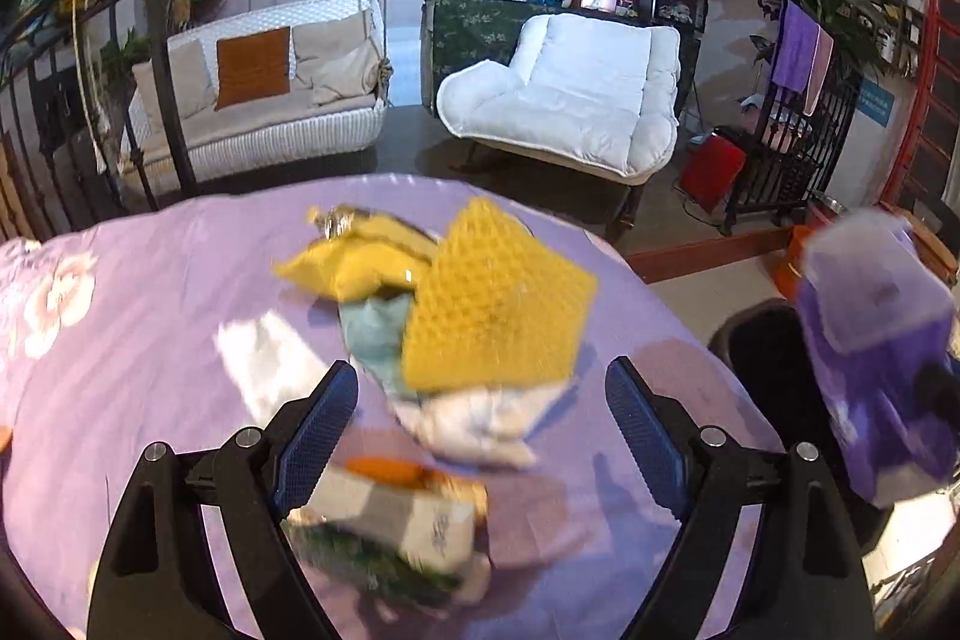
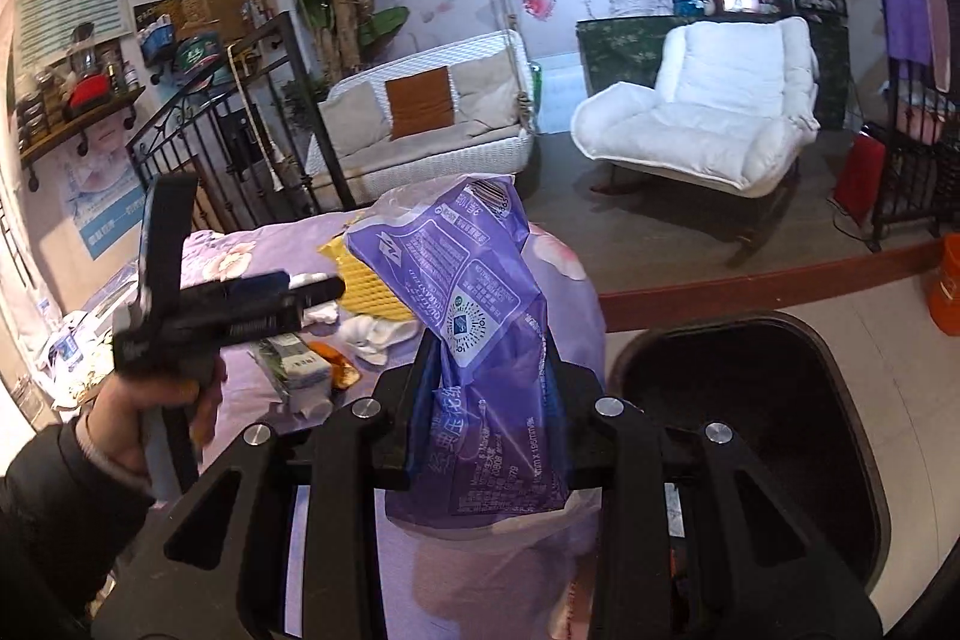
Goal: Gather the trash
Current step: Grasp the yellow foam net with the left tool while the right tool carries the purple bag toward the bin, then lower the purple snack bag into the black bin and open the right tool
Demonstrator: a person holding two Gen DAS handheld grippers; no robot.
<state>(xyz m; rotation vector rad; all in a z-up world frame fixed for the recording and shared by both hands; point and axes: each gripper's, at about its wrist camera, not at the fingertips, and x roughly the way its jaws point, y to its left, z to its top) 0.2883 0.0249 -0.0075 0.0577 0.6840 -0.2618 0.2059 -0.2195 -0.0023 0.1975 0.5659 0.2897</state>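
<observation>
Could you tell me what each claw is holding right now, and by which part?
The right claw grips a purple plastic wrapper around its crumpled middle. The left claw is open and holds nothing.

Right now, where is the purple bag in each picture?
Left wrist view: the purple bag is at the far right edge, above the black bin.
Right wrist view: the purple bag is in the middle, clamped in the right hand-held gripper.
Shared landmark: the white armchair.
</observation>
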